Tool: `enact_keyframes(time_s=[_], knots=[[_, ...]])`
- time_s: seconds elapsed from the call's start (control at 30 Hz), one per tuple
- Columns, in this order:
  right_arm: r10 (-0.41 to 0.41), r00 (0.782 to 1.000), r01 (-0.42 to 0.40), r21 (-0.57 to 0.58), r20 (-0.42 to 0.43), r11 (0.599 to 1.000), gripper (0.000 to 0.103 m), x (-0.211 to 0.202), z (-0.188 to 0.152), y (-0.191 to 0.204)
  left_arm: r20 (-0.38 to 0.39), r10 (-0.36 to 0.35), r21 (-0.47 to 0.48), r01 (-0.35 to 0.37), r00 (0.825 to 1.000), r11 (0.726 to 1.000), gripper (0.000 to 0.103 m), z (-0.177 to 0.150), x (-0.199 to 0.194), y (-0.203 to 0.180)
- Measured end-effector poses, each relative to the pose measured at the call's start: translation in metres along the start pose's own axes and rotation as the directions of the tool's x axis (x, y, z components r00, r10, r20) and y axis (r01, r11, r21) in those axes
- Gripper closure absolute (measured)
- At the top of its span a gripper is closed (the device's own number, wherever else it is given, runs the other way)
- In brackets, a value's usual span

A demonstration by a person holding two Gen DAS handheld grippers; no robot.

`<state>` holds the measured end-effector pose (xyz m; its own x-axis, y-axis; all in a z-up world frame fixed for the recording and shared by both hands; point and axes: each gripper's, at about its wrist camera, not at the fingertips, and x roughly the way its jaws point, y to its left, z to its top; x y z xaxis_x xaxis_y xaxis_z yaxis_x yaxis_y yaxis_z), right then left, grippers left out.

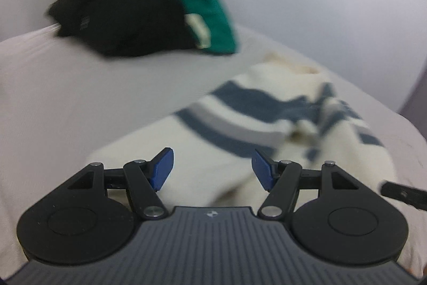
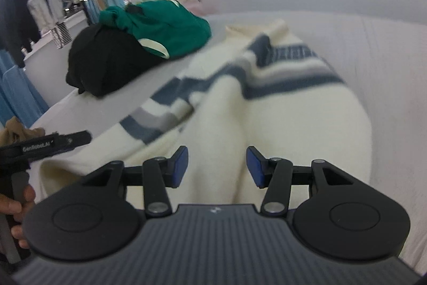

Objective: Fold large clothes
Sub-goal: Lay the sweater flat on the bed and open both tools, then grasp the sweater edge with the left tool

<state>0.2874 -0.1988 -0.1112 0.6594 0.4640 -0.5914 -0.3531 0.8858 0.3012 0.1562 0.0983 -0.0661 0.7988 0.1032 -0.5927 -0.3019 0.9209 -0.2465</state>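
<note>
Item: cream sweater (image 2: 280, 124) with blue-grey stripes, lying rumpled across the white table (image 2: 395, 58). It fills centre frame in the right wrist view, long axis running from my fingers up toward the collar at upper centre.

My right gripper (image 2: 217, 167): directly over its body, wide open, holding nothing.

My left gripper (image 1: 212, 169): over the near hem, wide open, empty.

Beyond, upper left: black garment (image 2: 106, 63), green garment (image 2: 170, 28).

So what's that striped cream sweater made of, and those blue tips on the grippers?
The striped sweater looks like a soft, fuzzy knit, perhaps wool or fleece: matte, thick, draping in rounded folds. The blue pads look like matte rubber or soft plastic, smooth and flat, though the pictures can't settle which.
</note>
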Motion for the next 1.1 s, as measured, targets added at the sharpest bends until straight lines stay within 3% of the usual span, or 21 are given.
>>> enact_keyframes(time_s=[0.13,0.33,0.57,0.63,0.8,1.1], knots=[[0.003,1.000,-0.003,0.020,-0.012,1.000,0.052,0.010,-0.003,-0.002,-0.022,0.084,-0.125,-0.086,0.996,0.988,0.033,0.007,0.008,0.026],[0.003,1.000,-0.003,0.039,-0.012,0.999,0.052,0.014,-0.006,-0.007,-0.086,0.213,-0.316,-0.230,0.973,0.921,0.032,0.004,0.021,0.071],[-0.001,1.000,0.002,0.056,-0.006,0.998,0.052,0.016,-0.004,-0.011,-0.185,0.235,-0.426,-0.293,0.954,0.856,0.028,-0.003,0.037,0.102],[-0.004,1.000,0.005,0.061,-0.019,0.998,0.052,0.018,-0.006,-0.012,-0.185,0.271,-0.437,-0.326,0.945,0.838,0.028,-0.003,0.036,0.107],[-0.010,0.999,0.012,0.061,-0.040,0.998,0.052,0.023,-0.008,-0.013,-0.196,0.248,-0.432,-0.310,0.949,0.847,0.030,-0.006,0.035,0.108],[-0.037,0.998,0.039,0.040,-0.059,0.998,0.052,0.028,-0.012,-0.012,-0.209,0.198,-0.490,-0.278,0.958,0.826,0.062,-0.016,0.033,0.117]])
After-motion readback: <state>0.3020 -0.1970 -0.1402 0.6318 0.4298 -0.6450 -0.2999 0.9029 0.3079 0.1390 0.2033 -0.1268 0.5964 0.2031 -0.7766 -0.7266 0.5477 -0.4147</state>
